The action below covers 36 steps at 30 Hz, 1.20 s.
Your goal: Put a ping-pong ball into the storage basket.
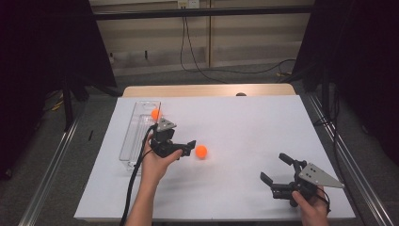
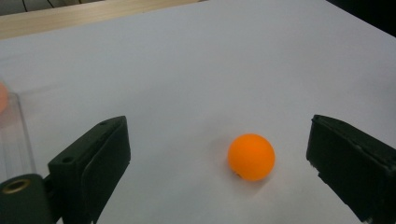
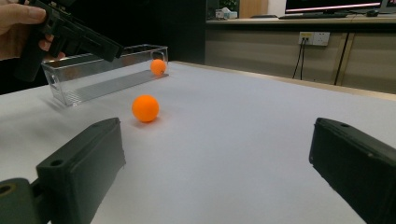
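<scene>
Jaws of the left gripper (image 2: 219, 163) (spread wide) flank the orange ball (image 2: 251, 157).

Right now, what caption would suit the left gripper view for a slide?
Open left gripper closing in on an orange ball lying on the white table, beside a clear tray.

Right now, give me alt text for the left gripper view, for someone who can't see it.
An orange ball lies on a white table, ahead of the open left gripper and between its two black jaws, touching neither. At the far left edge stands the clear wall of a plastic tray.
</scene>
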Tool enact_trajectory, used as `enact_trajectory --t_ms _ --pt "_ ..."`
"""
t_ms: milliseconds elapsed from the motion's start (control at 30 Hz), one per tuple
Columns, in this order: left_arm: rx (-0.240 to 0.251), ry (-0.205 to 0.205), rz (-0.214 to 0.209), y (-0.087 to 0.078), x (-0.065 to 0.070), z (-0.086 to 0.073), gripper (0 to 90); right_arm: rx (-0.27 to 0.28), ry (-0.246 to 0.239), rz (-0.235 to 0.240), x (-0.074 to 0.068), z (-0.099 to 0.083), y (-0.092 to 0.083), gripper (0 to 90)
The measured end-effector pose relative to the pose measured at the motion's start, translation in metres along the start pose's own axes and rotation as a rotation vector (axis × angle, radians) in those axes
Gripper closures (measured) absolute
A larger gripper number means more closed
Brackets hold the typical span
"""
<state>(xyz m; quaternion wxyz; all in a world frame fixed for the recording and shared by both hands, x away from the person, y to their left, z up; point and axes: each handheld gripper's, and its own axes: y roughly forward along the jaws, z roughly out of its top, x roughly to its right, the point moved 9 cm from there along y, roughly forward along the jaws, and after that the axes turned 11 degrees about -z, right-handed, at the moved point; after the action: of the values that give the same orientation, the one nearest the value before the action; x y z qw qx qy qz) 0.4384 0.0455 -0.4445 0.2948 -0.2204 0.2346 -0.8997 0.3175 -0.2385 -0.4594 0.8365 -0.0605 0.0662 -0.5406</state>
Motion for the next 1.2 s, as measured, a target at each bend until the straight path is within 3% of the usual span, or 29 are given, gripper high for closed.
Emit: enact_trajectory --t_ms 1200 --pt "-0.032 0.037 -0.009 0.023 0.011 -0.006 6.4 -0.004 -0.001 -0.003 0.001 -0.001 -0.001 2.7"
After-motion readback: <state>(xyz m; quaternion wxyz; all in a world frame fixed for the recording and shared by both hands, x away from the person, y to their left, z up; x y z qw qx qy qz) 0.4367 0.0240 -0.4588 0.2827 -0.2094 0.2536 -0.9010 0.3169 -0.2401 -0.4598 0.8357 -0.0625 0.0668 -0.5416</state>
